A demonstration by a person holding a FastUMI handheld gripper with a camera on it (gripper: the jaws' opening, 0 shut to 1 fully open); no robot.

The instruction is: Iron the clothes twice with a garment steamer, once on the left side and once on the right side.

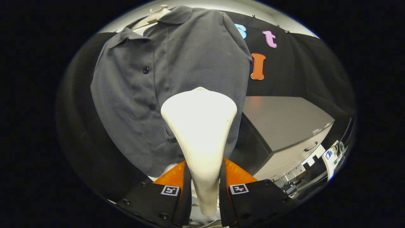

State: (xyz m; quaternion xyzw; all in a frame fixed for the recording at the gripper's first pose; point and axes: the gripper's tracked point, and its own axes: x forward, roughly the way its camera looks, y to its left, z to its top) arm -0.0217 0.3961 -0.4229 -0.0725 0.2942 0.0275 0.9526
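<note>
Cream plastic, smooth and glossy: the garment steamer [200,126] sits clamped in the gripper [204,186], both fingers pressed against its narrow handle, one on each side. From the grip the body rises and flares into a broad, rounded head, brightly lit, its face turned away toward the cloth. Just beyond the head hangs a grey polo shirt [177,72]; contact between head and fabric cannot be judged. Shirt fabric is matte, fairly smooth, with soft folds near the lower hem. Dark buttons run down a placket that lies left of the steamer head. Collar folded down, draped over a pale hanger [152,17]. Right of the shirt, well apart from the fingers, stands a grey cabinet [284,123] with a drawer handle.
</note>
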